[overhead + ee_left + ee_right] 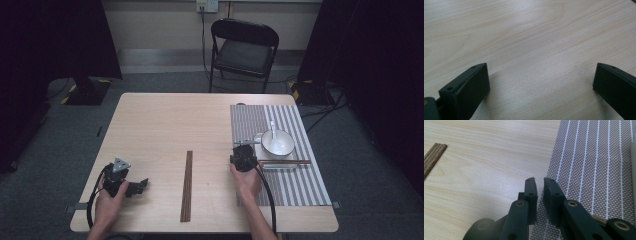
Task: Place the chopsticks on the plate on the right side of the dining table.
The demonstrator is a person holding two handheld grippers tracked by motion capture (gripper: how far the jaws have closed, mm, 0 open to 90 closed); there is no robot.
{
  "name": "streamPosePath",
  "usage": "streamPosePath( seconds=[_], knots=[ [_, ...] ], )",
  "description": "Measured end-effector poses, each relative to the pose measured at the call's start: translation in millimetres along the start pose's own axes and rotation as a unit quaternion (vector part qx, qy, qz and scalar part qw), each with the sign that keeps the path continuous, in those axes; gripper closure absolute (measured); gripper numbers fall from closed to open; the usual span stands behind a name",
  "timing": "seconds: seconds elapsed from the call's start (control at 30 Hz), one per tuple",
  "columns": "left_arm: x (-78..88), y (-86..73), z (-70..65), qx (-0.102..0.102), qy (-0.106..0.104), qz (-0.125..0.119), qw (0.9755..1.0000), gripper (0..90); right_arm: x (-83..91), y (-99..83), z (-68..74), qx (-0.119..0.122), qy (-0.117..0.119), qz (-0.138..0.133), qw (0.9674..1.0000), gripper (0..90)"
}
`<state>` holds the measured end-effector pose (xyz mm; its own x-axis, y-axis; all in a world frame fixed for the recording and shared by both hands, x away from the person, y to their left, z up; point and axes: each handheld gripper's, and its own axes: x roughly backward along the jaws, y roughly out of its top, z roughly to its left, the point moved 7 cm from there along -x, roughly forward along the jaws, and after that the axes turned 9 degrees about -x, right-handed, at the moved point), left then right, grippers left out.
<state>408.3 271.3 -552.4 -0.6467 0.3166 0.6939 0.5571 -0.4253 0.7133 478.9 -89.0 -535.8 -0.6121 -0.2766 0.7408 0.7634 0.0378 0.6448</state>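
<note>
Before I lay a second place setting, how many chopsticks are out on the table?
3 or 4: one pair lies mid-table on bare wood; at least one more lies on the mat before the bowl, too small to separate.

Pale wood-grain table (165, 125); grey placemat (255, 122) with white stripes; white bowl (278, 143); dark brown chopsticks (187, 186).

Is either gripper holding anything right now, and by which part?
Nothing is held. The left gripper stands wide open over bare table; the right gripper is nearly closed, empty.
</note>
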Motion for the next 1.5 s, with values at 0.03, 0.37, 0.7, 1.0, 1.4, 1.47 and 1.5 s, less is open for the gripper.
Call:
streamPosePath(
  seconds=[0.03,0.37,0.7,1.0,1.4,1.47,1.5],
  knots=[
    [0.0,0.0,0.0,0.0,0.0,0.0,1.0,0.1,-0.1,-0.2,-0.2,0.0,-0.002,0.0,1.0,81.1],
    [0.0,0.0,0.0,0.0,0.0,0.0,1.0,0.1,2.1,-0.7,-6.2,-0.009,-0.01,-0.002,0.9999,81.0],
    [0.1,-0.1,0.2,-0.002,0.0,0.001,1.0,0.1,3.4,-0.4,-10.2,-0.014,-0.018,-0.004,0.9997,80.7],
    [0.0,0.0,0.0,0.0,0.0,0.0,1.0,0.1,7.2,-5.9,-9.2,-0.012,-0.009,0.0,0.9999,80.9],
    [0.0,0.0,0.0,0.0,0.0,0.0,1.0,0.1,8.1,-6.5,-10.5,-0.005,-0.012,-0.001,0.9999,80.5],
    [0.0,0.0,0.1,0.0,0.0,0.0,1.0,0.1,8.3,-6.7,-10.4,-0.002,-0.009,-0.001,1.0,80.4],
    [0.0,0.0,0.0,0.0,0.0,0.0,1.0,0.1,8.6,-7.1,-10.1,-0.001,-0.007,0.001,1.0,80.4]
  ],
)
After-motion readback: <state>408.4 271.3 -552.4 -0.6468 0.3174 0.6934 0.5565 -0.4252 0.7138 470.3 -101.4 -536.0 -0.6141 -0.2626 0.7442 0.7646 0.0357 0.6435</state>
